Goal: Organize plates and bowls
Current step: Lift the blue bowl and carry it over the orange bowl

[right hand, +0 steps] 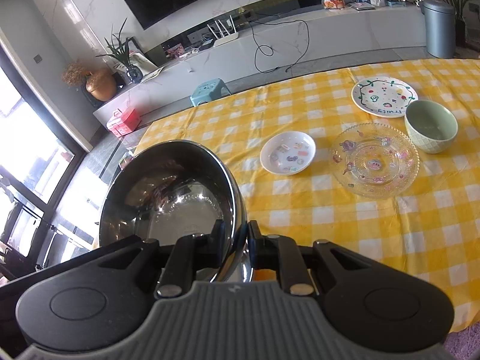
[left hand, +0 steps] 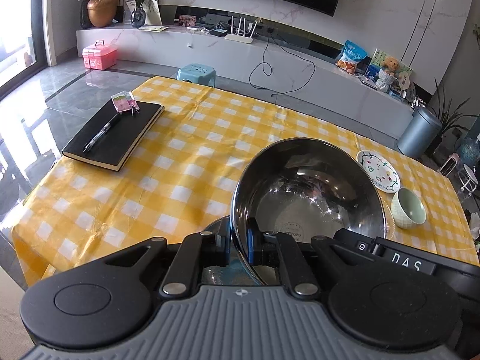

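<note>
Left tongs (left hand: 240,244) are clamped on the near rim of a stainless steel bowl (left hand: 309,192), one finger inside the wall and one outside; the bowl is tilted and appears lifted off the table (left hand: 186,162). It is empty. Beyond it sit a painted plate (left hand: 378,171) and an empty green bowl (left hand: 408,207), near each other. A black notebook (left hand: 115,130) with a pen (left hand: 102,133) lies well apart.

Right tongs (right hand: 237,244) grip the same steel bowl (right hand: 171,192) at its opposite rim. A small white dish (right hand: 288,152), a clear glass plate (right hand: 375,160), the painted plate (right hand: 384,97) and the green bowl (right hand: 431,126) lie separately; all are empty.

Judgement: nothing is stacked yet; sorting is at an early stage.
</note>
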### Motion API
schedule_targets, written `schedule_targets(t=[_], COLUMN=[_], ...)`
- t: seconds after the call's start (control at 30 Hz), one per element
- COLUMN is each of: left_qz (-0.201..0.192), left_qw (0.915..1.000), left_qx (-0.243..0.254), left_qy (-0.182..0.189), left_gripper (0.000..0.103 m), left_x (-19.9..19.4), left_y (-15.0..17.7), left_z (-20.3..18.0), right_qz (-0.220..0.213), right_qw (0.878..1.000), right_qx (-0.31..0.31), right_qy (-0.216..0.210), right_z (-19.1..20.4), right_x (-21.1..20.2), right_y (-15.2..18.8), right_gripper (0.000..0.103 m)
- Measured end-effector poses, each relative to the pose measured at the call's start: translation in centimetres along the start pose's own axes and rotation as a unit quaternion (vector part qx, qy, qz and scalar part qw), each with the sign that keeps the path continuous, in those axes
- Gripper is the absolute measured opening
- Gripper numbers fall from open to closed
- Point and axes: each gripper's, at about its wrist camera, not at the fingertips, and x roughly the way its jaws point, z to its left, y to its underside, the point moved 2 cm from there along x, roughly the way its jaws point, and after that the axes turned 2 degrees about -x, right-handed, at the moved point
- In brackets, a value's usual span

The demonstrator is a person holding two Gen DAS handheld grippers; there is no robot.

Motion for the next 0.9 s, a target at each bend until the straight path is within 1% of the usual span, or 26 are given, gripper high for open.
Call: schedule_targets(t=[0.33,0.63,0.77,0.9], left_qz=[0.005,0.036,0.050,0.072], left_qw=[0.9999,0.9988,0.9983,0.9970], left_qx=[-0.008,-0.030,-0.026,-0.024], left_qy=[0.005,0.012,0.011,0.008], left_gripper=[0.011,0.012,0.012,0.012], left_x=[-0.4,1.5,2.4,3.3], left_y=[1.1,2.1,2.4,3.2], left_z=[1.8,3.3,3.4,3.6], right_qz=[0.021,0.048,0.057,0.070], right_qw=[1.000,0.999,0.998,0.997], right_qx=[-0.006,0.000,0.000,0.001], right_qy=[-0.002,0.006,0.014,0.020], right_z=[0.7,0.5,0.4,0.1], right_x=[0.3,2.3,3.1,3.9], right_y=[1.4,2.2,2.3,2.4], right_gripper=[0.014,0.013,0.013,0.013])
